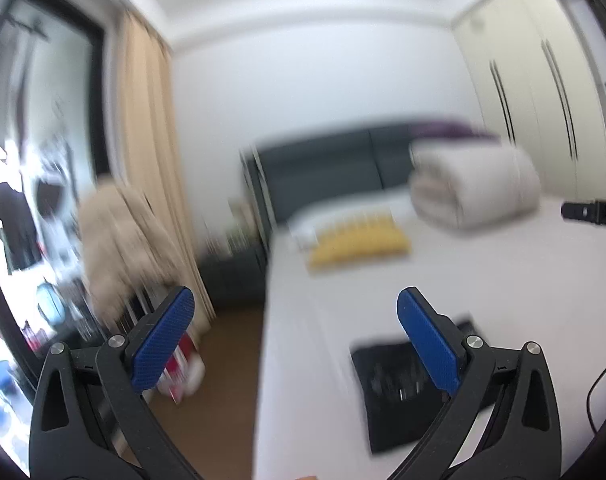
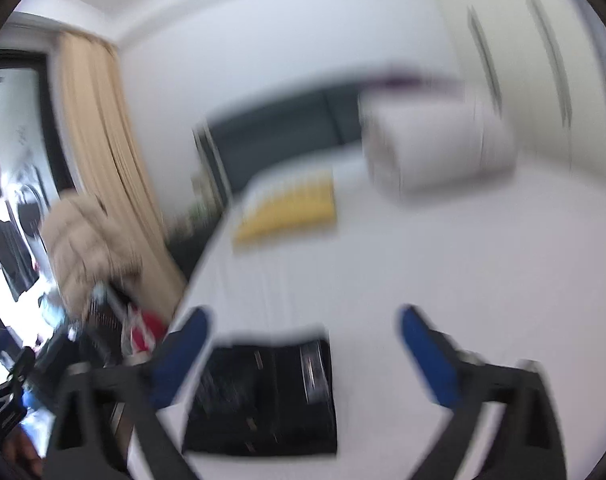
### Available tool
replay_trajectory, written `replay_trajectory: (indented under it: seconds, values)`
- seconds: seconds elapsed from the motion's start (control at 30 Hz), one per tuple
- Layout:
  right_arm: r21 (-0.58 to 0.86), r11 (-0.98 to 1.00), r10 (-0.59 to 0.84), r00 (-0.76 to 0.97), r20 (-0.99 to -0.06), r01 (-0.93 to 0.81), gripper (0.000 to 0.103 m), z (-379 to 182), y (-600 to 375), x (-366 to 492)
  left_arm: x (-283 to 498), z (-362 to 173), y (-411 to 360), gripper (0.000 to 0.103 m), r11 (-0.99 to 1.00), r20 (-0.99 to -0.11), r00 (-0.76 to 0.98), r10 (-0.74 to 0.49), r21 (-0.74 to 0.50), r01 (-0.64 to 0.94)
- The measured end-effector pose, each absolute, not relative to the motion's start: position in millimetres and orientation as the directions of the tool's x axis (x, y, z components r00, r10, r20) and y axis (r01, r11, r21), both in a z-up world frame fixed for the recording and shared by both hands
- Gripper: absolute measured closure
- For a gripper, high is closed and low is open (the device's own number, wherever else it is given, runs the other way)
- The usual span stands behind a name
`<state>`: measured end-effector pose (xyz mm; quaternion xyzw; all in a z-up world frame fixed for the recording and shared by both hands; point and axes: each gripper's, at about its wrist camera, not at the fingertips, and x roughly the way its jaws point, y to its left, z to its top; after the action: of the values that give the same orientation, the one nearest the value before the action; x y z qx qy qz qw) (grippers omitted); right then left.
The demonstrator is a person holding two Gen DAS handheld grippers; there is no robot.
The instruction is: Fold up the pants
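Note:
The black pants [image 2: 263,396] lie folded into a small square on the white bed [image 2: 443,264], near its left edge. They also show in the left wrist view [image 1: 399,388], partly behind the right finger. My left gripper [image 1: 295,332] is open and empty, held above the bed's left edge. My right gripper [image 2: 303,352] is open and empty, raised above the pants. Part of the right gripper's tool [image 1: 591,212] shows at the far right of the left wrist view. Both views are motion-blurred.
A rolled white duvet [image 1: 475,184] and a yellow cushion [image 1: 359,244] lie near the dark headboard [image 1: 323,168]. Wardrobe doors [image 1: 543,80] stand at the right. Beige curtain [image 1: 147,152], a beige coat [image 1: 119,240] and clutter fill the left by the window. Wooden floor [image 1: 223,380] runs beside the bed.

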<state>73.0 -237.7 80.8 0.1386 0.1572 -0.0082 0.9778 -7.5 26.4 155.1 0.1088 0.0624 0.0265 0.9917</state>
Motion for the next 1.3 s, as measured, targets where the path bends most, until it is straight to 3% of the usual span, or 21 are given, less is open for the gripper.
replay_trajectory:
  seconds: [0.07,0.2,0.37,0.5,0.73,0.93,1.3]
  values:
    - [0.228,0.973,-0.004,0.986,-0.166,0.042,0.000,117.3,-226.5,32.3,-33.3,175.1,25.4,0.000,0.980,-0.111,0.991,0.079,0.191,-0.057]
    - [0.138,0.990,-0.041,0.999,-0.009,0.042,0.000,164.2,-205.9,-37.6,-69.5,196.0,21.5,0.000,0.985,-0.145,0.987,0.076,0.164,-0.051]
    - [0.150,0.987,-0.056,0.997,0.048,0.049,0.000,184.7,-192.9,-83.4,-99.6,209.4,23.2,0.000,0.996,-0.215,0.975,0.048,0.088,-0.030]
    - [0.144,0.988,-0.065,0.998,-0.004,0.064,0.000,176.1,-180.4,-97.2,-134.9,208.5,37.3,0.000,0.998,-0.260,0.965,0.041,0.055,-0.028]
    - [0.083,0.986,-0.117,0.961,-0.249,0.141,0.000,136.2,-160.3,-76.7,-129.5,174.6,25.8,0.000,0.998,-0.411,0.911,0.023,0.056,0.000]
    - [0.077,0.981,-0.134,0.905,-0.403,0.179,0.000,106.1,-158.4,-58.3,-84.4,122.2,20.6,0.000,1.000,-0.524,0.852,0.006,0.019,0.005]
    - [0.070,0.990,-0.069,0.844,-0.533,0.125,0.000,61.3,-141.4,-37.4,-20.4,46.1,26.3,0.000,1.000,-0.660,0.751,0.026,0.008,-0.028]
